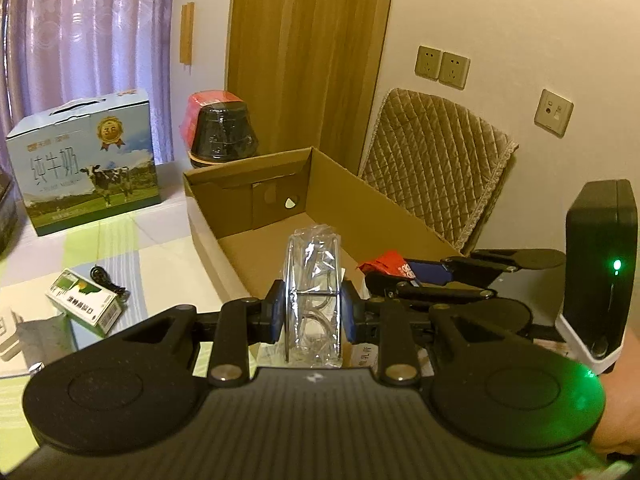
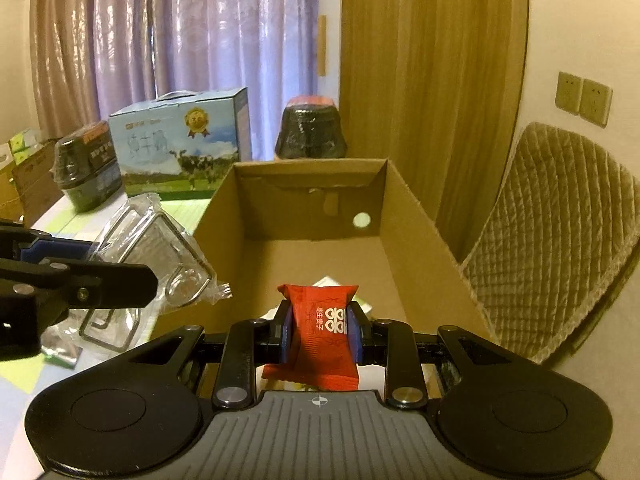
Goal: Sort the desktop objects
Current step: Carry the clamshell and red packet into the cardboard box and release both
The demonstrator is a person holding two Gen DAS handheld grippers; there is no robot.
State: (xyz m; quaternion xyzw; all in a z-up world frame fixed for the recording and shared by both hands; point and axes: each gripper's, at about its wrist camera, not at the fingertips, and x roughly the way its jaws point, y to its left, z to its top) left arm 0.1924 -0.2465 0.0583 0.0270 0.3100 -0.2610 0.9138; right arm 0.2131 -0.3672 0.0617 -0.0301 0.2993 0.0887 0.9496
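Left gripper (image 1: pixel 313 312) clamps clear packet (image 1: pixel 314 280), right gripper (image 2: pixel 320 330) clamps red sachet (image 2: pixel 320 332); both over cardboard box (image 2: pixel 416 216) on checked tablecloth (image 1: pixel 168 256), curtains (image 2: pixel 192 32) far.

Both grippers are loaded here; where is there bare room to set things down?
The cardboard box floor is bare from mid-box to its far wall. Open tablecloth lies between the milk carton and the box. Crowded: the box's near end and around the small green box.
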